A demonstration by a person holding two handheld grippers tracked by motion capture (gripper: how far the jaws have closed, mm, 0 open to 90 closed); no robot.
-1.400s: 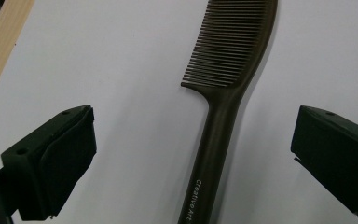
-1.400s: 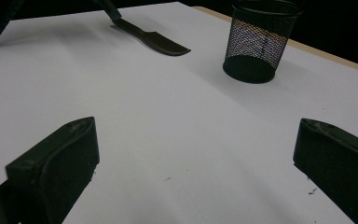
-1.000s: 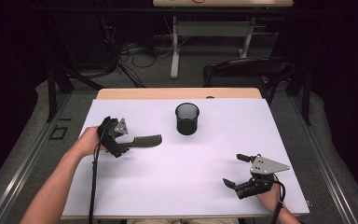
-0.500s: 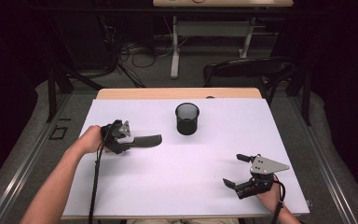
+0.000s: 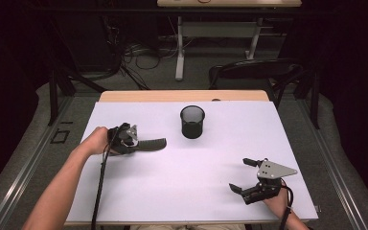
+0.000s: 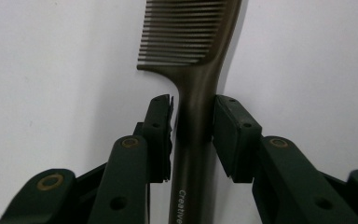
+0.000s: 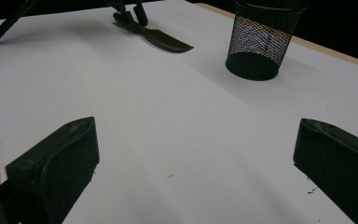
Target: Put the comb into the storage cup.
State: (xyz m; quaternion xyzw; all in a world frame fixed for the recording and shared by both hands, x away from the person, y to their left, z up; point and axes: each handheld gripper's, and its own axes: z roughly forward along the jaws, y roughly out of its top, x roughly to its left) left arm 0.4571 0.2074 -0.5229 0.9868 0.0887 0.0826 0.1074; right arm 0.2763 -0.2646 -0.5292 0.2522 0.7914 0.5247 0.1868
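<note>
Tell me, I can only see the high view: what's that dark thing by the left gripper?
Observer: A comb; the left gripper view shows its teeth.
Operator: Is it grabbed yet?
Observer: Nearly. The left gripper has just been closing; the handle is between its jaws, with a sliver of gap at one pad.
Operator: Anything written on it?
Observer: Yes, white letters on the handle, starting "Creative".
</note>
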